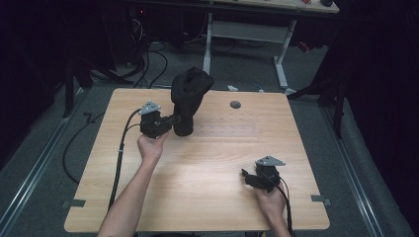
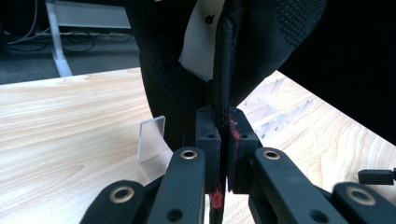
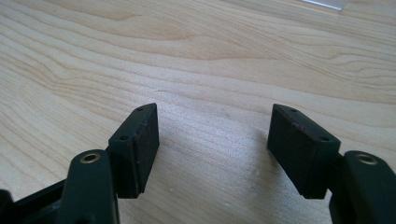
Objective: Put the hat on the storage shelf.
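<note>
A black fabric item [image 1: 188,97] with a mesh surface stands upright on the wooden table [image 1: 207,197], left of its middle. In the left gripper view a white label [image 2: 201,51] shows inside it. My left gripper [image 1: 170,120] comes at its lower part from the left, and its jaws are shut [image 2: 224,140] on a thick black seam edge [image 2: 223,70] of the item. My right gripper [image 1: 245,175] rests low near the front right of the table. It stands open [image 3: 212,149] over bare wood, with nothing between its fingers.
A small clear plastic piece [image 2: 152,137] stands on the table beside the black item's base. A grey round disc [image 1: 235,104] lies near the far edge. Behind the table are a white-legged desk [image 1: 281,54] and cables on the floor [image 1: 153,64].
</note>
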Available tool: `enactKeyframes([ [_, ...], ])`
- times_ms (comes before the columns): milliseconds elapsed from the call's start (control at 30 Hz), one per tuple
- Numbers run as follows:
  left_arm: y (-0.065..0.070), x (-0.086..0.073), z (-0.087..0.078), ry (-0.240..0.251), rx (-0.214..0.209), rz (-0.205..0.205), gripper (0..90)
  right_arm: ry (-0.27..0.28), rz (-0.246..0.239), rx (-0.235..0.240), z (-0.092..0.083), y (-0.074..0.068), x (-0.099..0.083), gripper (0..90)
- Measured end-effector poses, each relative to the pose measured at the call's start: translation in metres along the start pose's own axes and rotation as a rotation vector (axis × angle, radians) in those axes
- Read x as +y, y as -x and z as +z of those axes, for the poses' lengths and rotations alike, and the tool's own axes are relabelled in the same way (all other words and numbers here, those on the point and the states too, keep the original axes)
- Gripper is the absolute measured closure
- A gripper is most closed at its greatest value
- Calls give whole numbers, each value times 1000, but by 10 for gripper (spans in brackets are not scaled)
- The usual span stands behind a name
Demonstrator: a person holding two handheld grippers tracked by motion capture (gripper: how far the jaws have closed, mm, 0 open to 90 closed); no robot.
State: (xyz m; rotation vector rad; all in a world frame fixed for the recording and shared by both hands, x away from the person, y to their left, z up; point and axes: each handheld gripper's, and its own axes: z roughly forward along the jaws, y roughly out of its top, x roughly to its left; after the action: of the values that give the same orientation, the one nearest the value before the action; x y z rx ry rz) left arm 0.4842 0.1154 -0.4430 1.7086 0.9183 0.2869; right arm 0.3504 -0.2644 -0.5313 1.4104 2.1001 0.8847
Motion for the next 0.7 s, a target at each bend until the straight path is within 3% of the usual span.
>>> enactKeyframes([
  [167, 4, -1, 0, -14, 19, 24, 850, 0, 0, 0, 0, 0, 0, 341],
  [500, 1, -9, -6, -42, 20, 6, 838, 0, 0, 0, 0, 0, 0, 341],
  [600, 0, -9, -6, -49, 25, 3, 818, 0, 0, 0, 0, 0, 0, 341],
  [700, 2, -8, -7, -55, 37, 10, 733, 0, 0, 0, 0, 0, 0, 341],
])
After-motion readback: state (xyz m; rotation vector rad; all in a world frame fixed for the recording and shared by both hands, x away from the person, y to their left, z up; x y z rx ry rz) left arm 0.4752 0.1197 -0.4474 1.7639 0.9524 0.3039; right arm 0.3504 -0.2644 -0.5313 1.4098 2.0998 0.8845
